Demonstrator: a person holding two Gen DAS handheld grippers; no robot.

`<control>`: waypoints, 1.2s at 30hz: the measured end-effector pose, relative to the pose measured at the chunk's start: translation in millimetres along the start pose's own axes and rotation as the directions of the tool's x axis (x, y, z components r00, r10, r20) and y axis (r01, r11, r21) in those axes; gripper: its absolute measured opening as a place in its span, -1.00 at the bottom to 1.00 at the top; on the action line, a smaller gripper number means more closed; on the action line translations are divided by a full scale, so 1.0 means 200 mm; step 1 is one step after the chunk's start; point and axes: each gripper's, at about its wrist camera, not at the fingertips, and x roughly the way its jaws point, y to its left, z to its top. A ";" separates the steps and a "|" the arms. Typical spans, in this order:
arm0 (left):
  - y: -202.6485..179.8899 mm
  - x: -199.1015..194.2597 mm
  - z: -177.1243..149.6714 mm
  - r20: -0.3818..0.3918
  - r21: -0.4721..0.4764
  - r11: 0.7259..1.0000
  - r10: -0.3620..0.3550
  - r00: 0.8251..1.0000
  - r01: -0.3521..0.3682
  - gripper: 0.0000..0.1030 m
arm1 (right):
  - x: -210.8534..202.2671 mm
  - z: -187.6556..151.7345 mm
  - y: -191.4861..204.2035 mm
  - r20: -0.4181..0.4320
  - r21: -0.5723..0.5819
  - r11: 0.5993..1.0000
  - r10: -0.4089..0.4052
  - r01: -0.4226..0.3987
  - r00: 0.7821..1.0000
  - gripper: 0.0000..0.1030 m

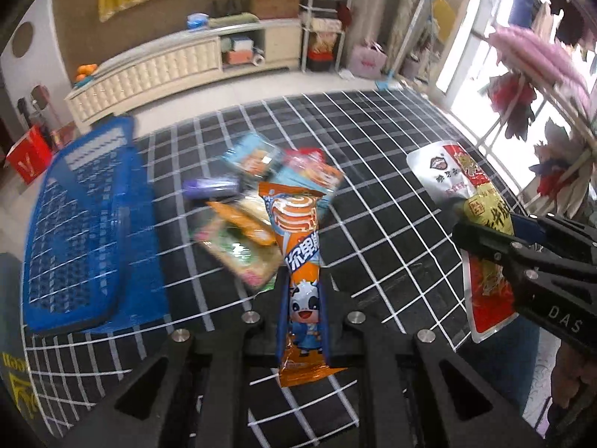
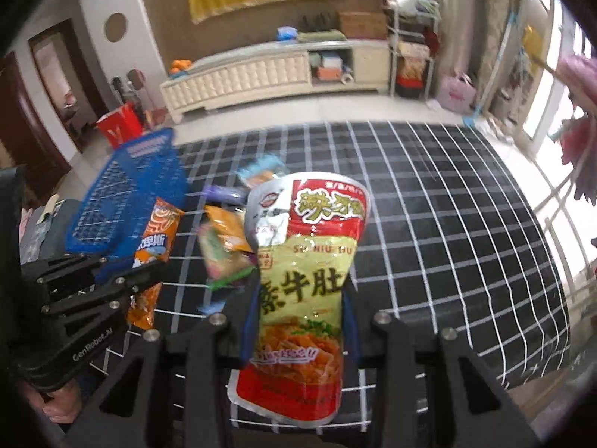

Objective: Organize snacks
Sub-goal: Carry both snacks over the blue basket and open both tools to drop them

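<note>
Left hand-held gripper point(image 1: 303, 306) is clamped on the orange snack stick point(image 1: 298, 246), lifted above the grid-cloth counter point(image 1: 373, 156); right hand-held gripper point(image 2: 298, 321) is clamped on the red-and-yellow pouch point(image 2: 302, 280). Blue basket point(image 1: 86, 224) sits at 9 o'clock of the loose snack pile point(image 1: 246, 201), near it. Both packs look light, soft and slick foil, likely to crumple or slip, so mid-body holds across the flat faces seem safest.

orange packet point(image 1: 300, 261), blue basket point(image 1: 80, 231), black white-gridded cloth point(image 1: 373, 171).
</note>
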 end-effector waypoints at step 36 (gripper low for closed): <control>1.23 -0.15 0.14 -0.014 -0.185 0.977 0.101 0.995 -0.102 -0.76 | 0.59 0.60 1.05 -0.078 -0.297 0.934 0.181 -0.197 0.980 -0.18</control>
